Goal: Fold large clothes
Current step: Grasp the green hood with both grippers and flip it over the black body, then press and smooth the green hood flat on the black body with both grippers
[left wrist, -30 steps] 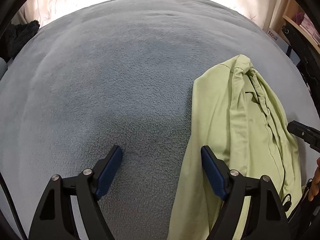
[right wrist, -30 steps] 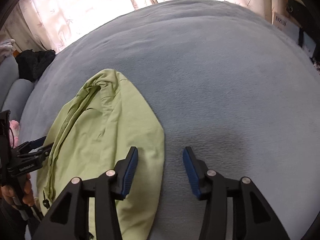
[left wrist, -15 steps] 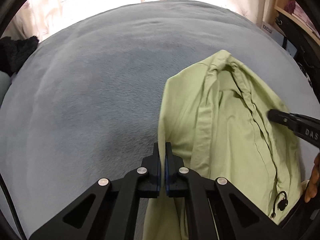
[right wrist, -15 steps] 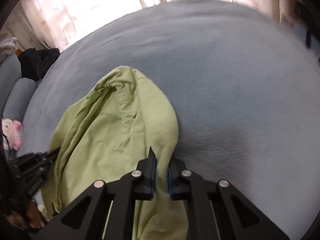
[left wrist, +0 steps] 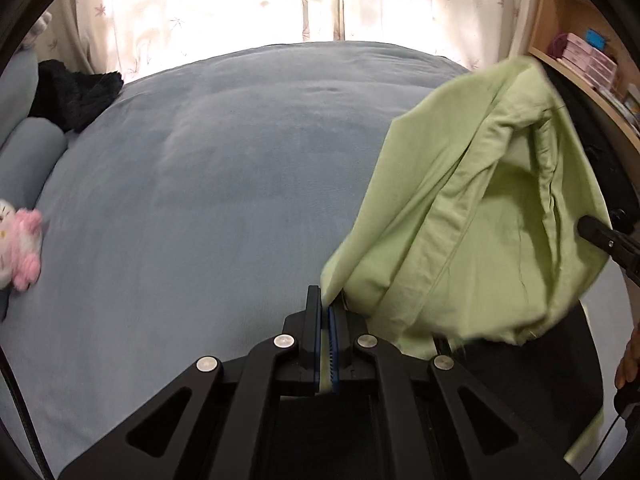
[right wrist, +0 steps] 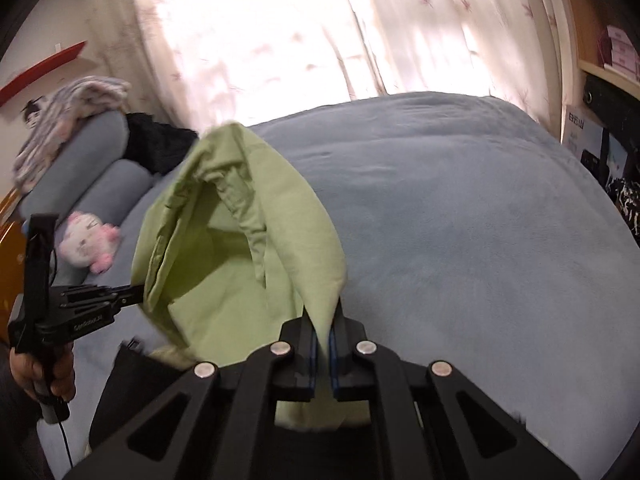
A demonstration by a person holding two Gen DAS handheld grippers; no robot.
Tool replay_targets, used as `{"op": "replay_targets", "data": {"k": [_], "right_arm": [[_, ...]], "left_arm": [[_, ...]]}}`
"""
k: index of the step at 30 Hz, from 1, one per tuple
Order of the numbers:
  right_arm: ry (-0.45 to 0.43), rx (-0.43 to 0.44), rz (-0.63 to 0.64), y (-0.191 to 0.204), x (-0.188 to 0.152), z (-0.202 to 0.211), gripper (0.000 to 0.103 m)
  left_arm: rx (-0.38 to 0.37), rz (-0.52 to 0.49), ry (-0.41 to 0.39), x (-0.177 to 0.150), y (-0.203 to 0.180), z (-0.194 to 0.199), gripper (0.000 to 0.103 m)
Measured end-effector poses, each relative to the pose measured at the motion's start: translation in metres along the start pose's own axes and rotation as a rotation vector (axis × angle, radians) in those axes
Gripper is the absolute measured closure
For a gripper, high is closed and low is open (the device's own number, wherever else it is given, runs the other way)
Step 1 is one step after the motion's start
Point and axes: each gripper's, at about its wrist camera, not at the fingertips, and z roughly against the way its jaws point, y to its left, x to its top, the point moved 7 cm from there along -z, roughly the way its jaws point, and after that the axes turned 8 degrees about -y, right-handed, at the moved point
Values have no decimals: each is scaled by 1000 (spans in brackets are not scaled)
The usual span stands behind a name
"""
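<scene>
A light green garment (left wrist: 476,232) hangs in the air above the grey-blue bed (left wrist: 224,184), lifted and bunched between both grippers. My left gripper (left wrist: 325,312) is shut on its left edge. My right gripper (right wrist: 324,332) is shut on its right edge; the garment (right wrist: 240,248) droops to the left of it, over the bed (right wrist: 460,232). Each gripper shows in the other view: the right one (left wrist: 600,236) at the far right, the left one (right wrist: 132,294) at the left, held in a hand.
A pink and white plush toy (left wrist: 20,244) lies at the bed's left edge by grey cushions (right wrist: 88,168). A black fluffy item (left wrist: 76,96) sits at the back left. Curtains (left wrist: 248,8) hang behind; shelves (left wrist: 588,64) stand at the right.
Both grippers closed on the garment's edges, then raised it off the bed. The garment now hangs in the air and the view has tilted up toward the curtains.
</scene>
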Motion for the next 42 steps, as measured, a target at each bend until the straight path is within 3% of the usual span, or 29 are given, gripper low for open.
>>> {"op": "replay_targets", "data": {"k": [8,12,16,26,27,29,31,32,35,42], "right_arm": [[78,12,-41,19,-70,61,95],[216,-1,-64,25,-121,76,92],[278,-26,-27,38,-153,100,92],[250,52,11,88,-168,211,91],[251,61,14,94,-170,221,89],[241,72,17,103,-171,239,68],[219,73,12,106,-171,248,49],[207,78,2,108,-172,249,46],[209,84,-19,108,-180,236,46],[187,98,-203,83,-214,153,46]], "left_arm": [[-84,61,31,-89,-6,84,102],[-106,82,84,-129,-10,100,102],[-103,105,127,-159,-5,119,102],[-156,48,111,-189,-16,206,100],[-165,47,113,-192,-17,211,99],[-202,55,122,-200,-25,222,96],[-238,72,132,-205,-32,226,91],[-264,86,137,-207,-36,225,87],[-331,151,145,-214,-46,208,80],[-428,342,145,-233,-62,134,80]]}}
